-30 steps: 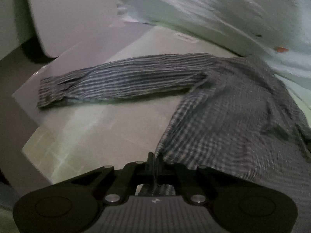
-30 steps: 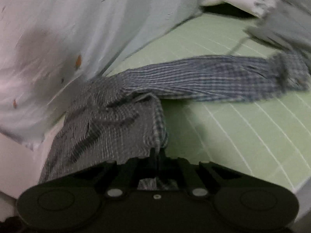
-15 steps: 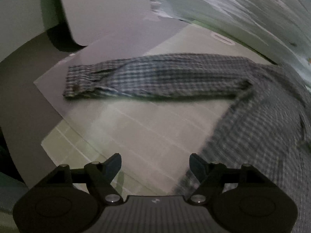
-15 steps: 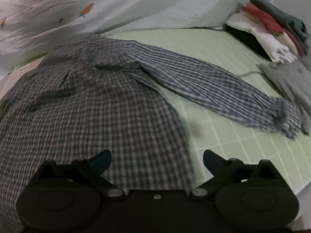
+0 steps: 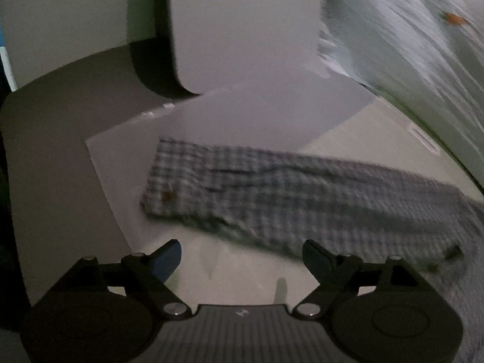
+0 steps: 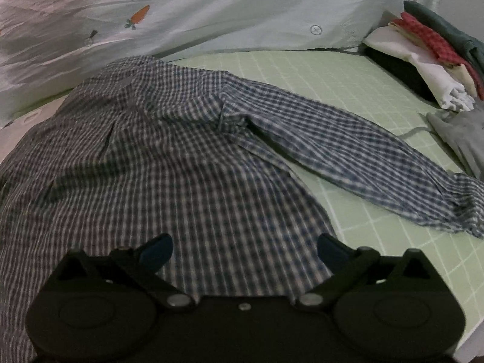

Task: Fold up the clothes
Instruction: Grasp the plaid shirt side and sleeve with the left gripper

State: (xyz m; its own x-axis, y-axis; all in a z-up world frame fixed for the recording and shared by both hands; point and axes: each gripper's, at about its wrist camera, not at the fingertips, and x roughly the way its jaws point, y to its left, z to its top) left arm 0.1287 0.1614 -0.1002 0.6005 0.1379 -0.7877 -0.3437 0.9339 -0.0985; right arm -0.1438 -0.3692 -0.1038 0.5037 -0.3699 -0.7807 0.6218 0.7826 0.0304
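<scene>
A home bedroom: a carrot-print bedsheet (image 6: 211, 9) draped at the far side, folded clothes (image 6: 423, 57) stacked far right, a green gridded mat (image 6: 378, 211) spread underneath.

Left gripper (image 5: 242, 252) jaws spread wide, empty; right gripper (image 6: 245, 246) likewise.

Blue-white checked shirt (image 6: 181, 166) spread flat on green mat, sleeves outstretched.

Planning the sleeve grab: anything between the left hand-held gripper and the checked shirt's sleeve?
Nothing visible. The left hand-held gripper is open, and only bare mat lies between it and the sleeve of the checked shirt.
</scene>
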